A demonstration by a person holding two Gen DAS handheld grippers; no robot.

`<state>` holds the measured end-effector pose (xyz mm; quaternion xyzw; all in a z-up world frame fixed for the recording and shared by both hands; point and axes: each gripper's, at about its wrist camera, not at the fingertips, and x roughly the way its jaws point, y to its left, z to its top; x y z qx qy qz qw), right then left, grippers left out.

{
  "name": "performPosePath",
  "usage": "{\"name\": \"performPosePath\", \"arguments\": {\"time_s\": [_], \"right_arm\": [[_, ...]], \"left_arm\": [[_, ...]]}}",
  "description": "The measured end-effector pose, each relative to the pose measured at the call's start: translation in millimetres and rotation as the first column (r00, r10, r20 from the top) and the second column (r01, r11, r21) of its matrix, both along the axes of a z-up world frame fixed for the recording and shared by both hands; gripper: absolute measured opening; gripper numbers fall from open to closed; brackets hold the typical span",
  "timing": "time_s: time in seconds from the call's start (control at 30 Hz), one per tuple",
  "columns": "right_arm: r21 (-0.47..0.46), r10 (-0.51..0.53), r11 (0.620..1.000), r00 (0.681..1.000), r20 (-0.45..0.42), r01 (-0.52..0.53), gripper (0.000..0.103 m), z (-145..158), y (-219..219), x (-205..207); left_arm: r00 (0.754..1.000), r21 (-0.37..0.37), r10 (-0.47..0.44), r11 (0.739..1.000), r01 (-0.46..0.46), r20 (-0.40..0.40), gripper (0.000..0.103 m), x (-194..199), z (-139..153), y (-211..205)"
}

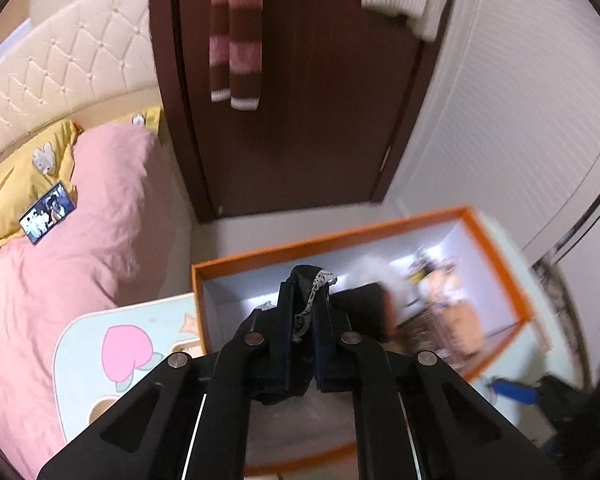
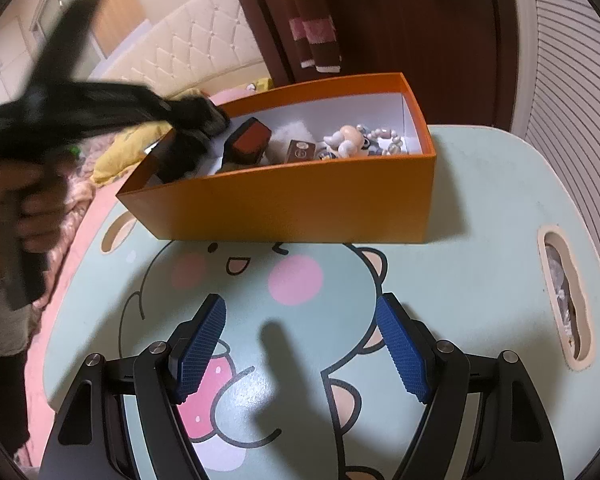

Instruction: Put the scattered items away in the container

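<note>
My right gripper hangs released above the bare cartoon-printed desk, its blue pads spread wide with nothing between them. My left gripper is clenched on a black cloth with a strip of white lace, holding it over the near end of the orange box. The box sits on the desk, toward its far side, and already holds a red-faced black block, a white fluffy thing, a small brown box and some pale trinkets. Beyond it lie the pink bed and a dark wooden door.
</note>
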<state>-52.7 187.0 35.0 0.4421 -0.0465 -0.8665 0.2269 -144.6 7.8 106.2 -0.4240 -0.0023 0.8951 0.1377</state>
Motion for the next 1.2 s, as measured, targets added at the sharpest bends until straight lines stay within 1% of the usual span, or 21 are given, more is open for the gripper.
{"name": "performPosePath", "arguments": {"time_s": [0.1, 0.17, 0.23, 0.3, 0.37, 0.43, 0.53, 0.6, 0.67, 0.73, 0.77, 0.8, 0.83, 0.87, 0.93, 0.97, 1.0, 1.1, 1.2], "right_arm": [[-0.001, -0.007, 1.000, 1.000, 0.005, 0.007, 0.078, 0, -2, 2], [-0.006, -0.002, 1.000, 1.000, 0.007, 0.002, 0.078, 1, -3, 3], [-0.015, 0.005, 1.000, 1.000, 0.008, -0.004, 0.078, 3, -4, 6], [-0.014, 0.008, 1.000, 1.000, 0.002, -0.008, 0.078, 5, -6, 9], [-0.001, 0.010, 1.000, 1.000, -0.005, -0.010, 0.078, 6, -8, 13], [0.011, 0.010, 1.000, 1.000, -0.007, -0.010, 0.078, 4, -10, 15], [0.031, 0.001, 1.000, 1.000, 0.000, -0.001, 0.078, 1, -11, 16], [0.042, -0.018, 0.999, 1.000, 0.003, 0.017, 0.078, -1, -10, 15], [0.047, -0.044, 0.998, 0.999, -0.004, 0.044, 0.078, -2, -8, 16], [0.048, -0.063, 0.997, 0.998, -0.008, 0.063, 0.078, -2, -7, 17], [0.045, -0.069, 0.997, 0.998, -0.008, 0.069, 0.078, -2, -7, 17], [0.043, -0.070, 0.997, 0.997, -0.007, 0.071, 0.078, -1, -6, 17], [0.041, -0.072, 0.997, 0.997, -0.009, 0.072, 0.078, 0, -6, 17], [0.038, -0.071, 0.997, 0.997, -0.014, 0.072, 0.078, 2, -7, 17], [0.035, -0.068, 0.997, 0.997, -0.030, 0.069, 0.078, 8, -7, 18], [0.031, -0.067, 0.997, 0.997, -0.039, 0.068, 0.078, 12, -7, 17], [0.018, -0.069, 0.997, 0.997, -0.044, 0.070, 0.078, 18, -8, 15], [-0.039, -0.036, 0.999, 0.998, -0.043, 0.034, 0.078, 34, -13, 5], [-0.046, 0.008, 0.999, 0.996, -0.093, -0.013, 0.078, 57, -29, -9]], "left_arm": [[0.997, 0.054, -0.009, 0.998, 0.013, -0.075, 0.008, 26, 29, -7], [0.994, 0.089, -0.024, 0.995, 0.034, -0.103, 0.008, 40, 43, -12], [0.992, 0.113, -0.059, 0.991, 0.072, -0.113, 0.008, 61, 52, -16], [0.991, 0.112, -0.080, 0.989, 0.092, -0.111, 0.008, 78, 53, -16], [0.991, 0.107, -0.096, 0.989, 0.106, -0.092, 0.008, 93, 45, -18], [0.994, 0.113, -0.088, 0.989, 0.095, -0.062, 0.008, 101, 29, -21], [0.999, 0.120, -0.037, 0.992, 0.038, -0.016, 0.008, 109, -6, -29], [1.000, 0.142, -0.027, 0.989, 0.028, -0.006, 0.008, 119, -27, -33], [1.000, 0.177, -0.015, 0.984, 0.014, 0.006, 0.009, 120, -41, -35], [1.000, 0.207, 0.014, 0.978, -0.017, 0.013, 0.016, 120, -52, -38], [0.999, 0.229, 0.037, 0.973, -0.039, 0.010, 0.028, 120, -57, -41], [0.998, 0.242, 0.056, 0.968, -0.058, 0.015, 0.048, 121, -62, -43], [0.997, 0.249, 0.073, 0.965, -0.077, 0.026, 0.060, 122, -66, -44], [0.995, 0.268, 0.092, 0.959, -0.097, 0.033, 0.076, 122, -70, -46], [0.995, 0.318, 0.100, 0.943, -0.100, 0.016, 0.078, 127, -73, -50], [0.996, 0.341, 0.091, 0.936, -0.085, -0.002, 0.078, 131, -74, -51], [0.996, 0.351, 0.088, 0.933, -0.077, -0.018, 0.078, 134, -75, -52], [0.994, 0.344, 0.092, 0.936, -0.068, -0.052, 0.078, 142, -76, -51], [0.993, 0.326, 0.078, 0.944, -0.044, -0.092, 0.078, 149, -77, -47]]}}
